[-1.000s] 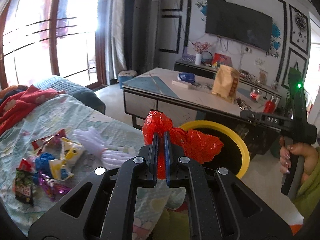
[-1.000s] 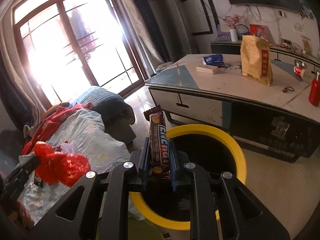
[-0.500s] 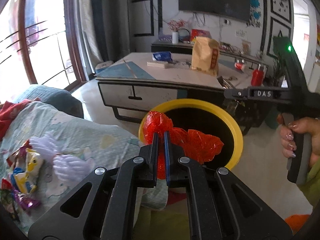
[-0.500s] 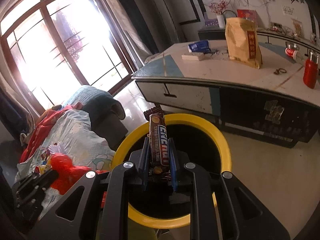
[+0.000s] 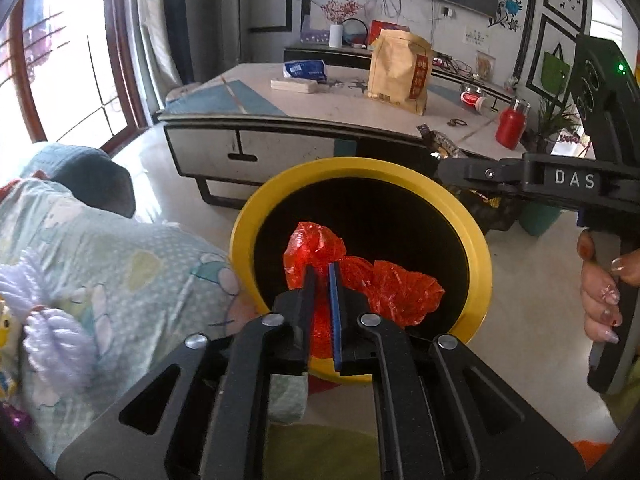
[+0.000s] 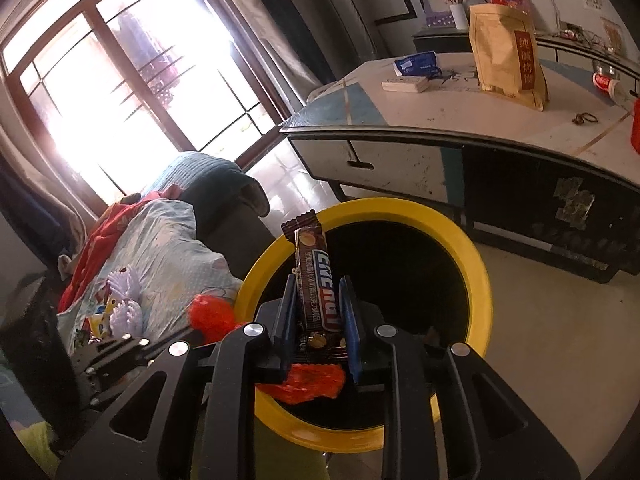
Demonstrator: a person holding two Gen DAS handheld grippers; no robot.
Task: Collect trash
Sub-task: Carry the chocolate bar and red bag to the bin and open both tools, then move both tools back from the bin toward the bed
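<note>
My left gripper [image 5: 322, 268] is shut on a crumpled red plastic bag [image 5: 392, 288] and holds it over the mouth of the yellow-rimmed black bin [image 5: 360, 165]. My right gripper [image 6: 318, 280] hangs over the same bin [image 6: 478, 264]. Its jaws are opening, and a brown candy bar wrapper [image 6: 314, 256] stands tilted between the pads, loose. In the left wrist view the right gripper [image 5: 436, 156] reaches in from the right with the wrapper [image 5: 440, 142] at its tip. The red bag [image 6: 210, 314] also shows in the right wrist view, at the bin's left rim.
A low coffee table [image 5: 320, 112] with a paper bag, a red bottle and small items stands just behind the bin. A sofa with a light blue blanket [image 5: 120, 264] lies to the left, with wrappers and white plastic pieces on it. A hand [image 5: 600, 288] grips the right tool.
My left gripper has swung right and down with the red bag, from beside the sofa to over the bin. The right gripper sank slightly, its jaws widened, and the candy wrapper tilted.
</note>
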